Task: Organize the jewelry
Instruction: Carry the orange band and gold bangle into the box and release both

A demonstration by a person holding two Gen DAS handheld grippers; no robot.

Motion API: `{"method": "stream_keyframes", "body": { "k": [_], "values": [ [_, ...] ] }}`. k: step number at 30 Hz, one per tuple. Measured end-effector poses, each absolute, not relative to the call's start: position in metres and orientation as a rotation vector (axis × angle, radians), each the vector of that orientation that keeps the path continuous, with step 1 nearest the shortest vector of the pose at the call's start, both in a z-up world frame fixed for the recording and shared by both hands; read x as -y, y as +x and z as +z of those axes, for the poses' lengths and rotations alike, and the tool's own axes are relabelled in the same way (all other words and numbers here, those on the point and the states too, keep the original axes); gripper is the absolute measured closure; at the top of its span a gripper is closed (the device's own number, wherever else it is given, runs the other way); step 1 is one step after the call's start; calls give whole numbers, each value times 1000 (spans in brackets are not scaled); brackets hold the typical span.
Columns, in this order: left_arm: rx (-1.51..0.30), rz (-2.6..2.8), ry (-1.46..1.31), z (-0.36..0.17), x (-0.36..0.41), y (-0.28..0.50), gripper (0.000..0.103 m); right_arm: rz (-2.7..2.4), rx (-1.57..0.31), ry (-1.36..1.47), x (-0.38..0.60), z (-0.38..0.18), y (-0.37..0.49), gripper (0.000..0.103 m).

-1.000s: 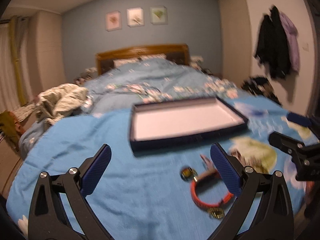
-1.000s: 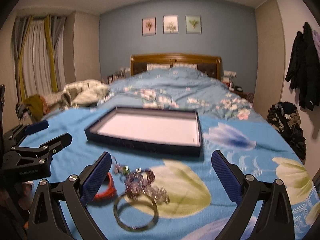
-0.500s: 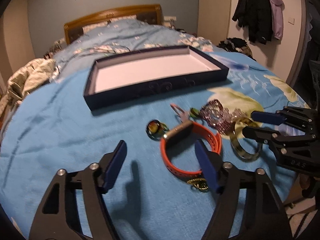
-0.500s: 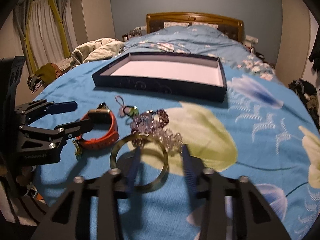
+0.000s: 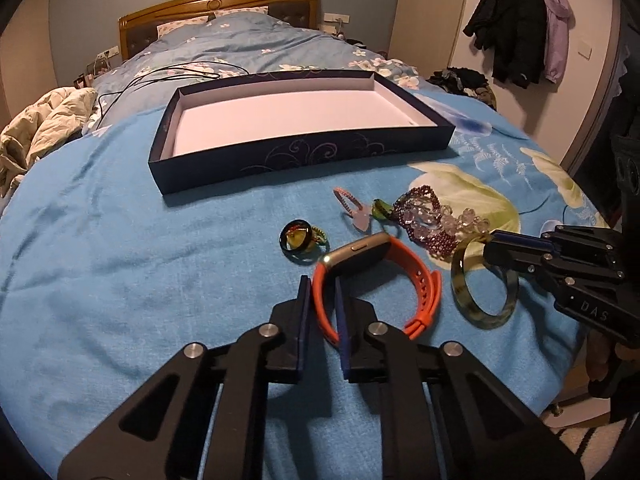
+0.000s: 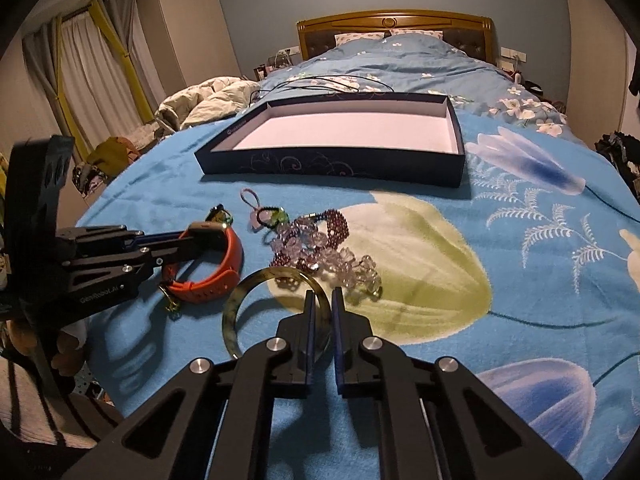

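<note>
My left gripper [image 5: 321,294] is shut on the orange watch [image 5: 372,264], pinching its band at the near left; the watch lies on the blue bedspread. My right gripper [image 6: 323,302] is shut on the near rim of the green bangle [image 6: 240,300]. The watch also shows in the right wrist view [image 6: 220,264], the bangle in the left wrist view [image 5: 480,288]. Beyond lie a purple and clear bead pile [image 5: 432,220], a dark ring [image 5: 298,240] and a pink charm [image 5: 354,210]. The empty navy tray [image 5: 304,152] sits farther back.
A small gold piece [image 6: 172,304] lies by the watch. Black cable [image 5: 160,76] trails behind the tray. Crumpled bedding [image 5: 44,120] is at the far left. Coats [image 5: 520,20] hang on the right wall. The bed edge runs close in front.
Both grippers dropped toward the bed and closed: the left on the watch band, the right on the bangle rim. They were wide open a second ago.
</note>
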State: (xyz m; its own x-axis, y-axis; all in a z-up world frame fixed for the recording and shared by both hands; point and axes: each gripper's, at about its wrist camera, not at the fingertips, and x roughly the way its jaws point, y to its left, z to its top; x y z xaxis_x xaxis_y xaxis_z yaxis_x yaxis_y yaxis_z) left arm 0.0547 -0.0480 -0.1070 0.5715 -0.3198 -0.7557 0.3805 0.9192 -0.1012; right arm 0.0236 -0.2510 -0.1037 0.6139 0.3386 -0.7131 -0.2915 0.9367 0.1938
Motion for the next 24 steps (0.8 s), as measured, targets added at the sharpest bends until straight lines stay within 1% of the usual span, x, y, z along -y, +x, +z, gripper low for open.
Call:
{"method": "stream_keyframes", "body": {
  "k": [7,13,20,24],
  "values": [
    [-827,-436,43,-88,39,54,91,384,-784,94,257,-84,33,97],
    [-787,-448,-1,-66,24,70,91,396,-730,91,257,-64,49,97],
    [-706,-413,-6,-32,17,115,91,369,-674,54,259,-42,100,97],
    [-697,-389,-7,-22,21,153,91,356,-671,42,259,-38,138,97]
  ]
}}
